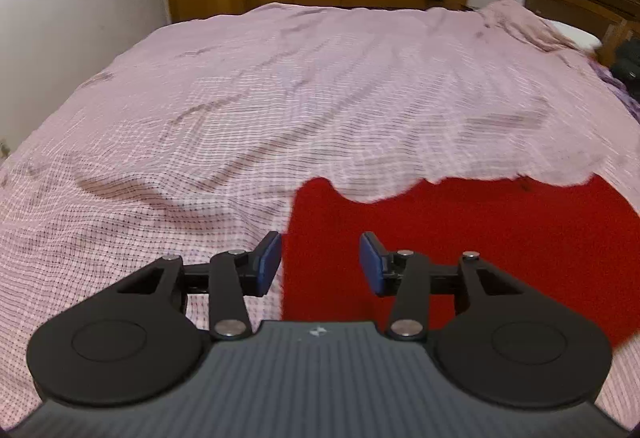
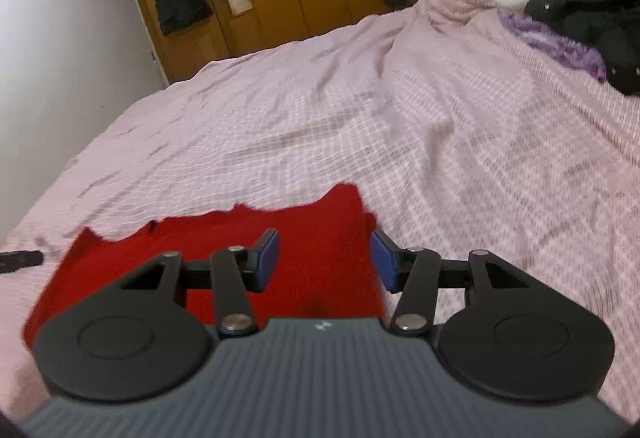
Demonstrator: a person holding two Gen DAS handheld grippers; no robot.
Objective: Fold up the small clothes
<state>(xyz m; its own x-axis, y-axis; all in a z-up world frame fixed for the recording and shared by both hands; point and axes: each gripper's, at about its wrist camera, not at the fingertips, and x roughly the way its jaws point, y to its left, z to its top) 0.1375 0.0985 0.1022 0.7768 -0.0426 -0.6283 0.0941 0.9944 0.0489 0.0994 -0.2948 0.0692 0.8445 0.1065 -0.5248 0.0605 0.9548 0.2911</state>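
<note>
Red garment (image 1: pixel 460 238) flat on bedspread (image 1: pixel 280 98), beneath both parted jaws

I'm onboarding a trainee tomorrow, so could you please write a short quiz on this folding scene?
1. True or false: the left gripper is shut on the red cloth.
2. Which edge of the cloth does the right gripper straddle? A) its left edge B) its right edge C) neither
3. Fill in: the cloth lies on a pink checked ____.

Key:
1. False; its jaws stand open, holding nothing.
2. B; one pad is over the cloth, the other just past its right edge.
3. Bedspread.
</note>
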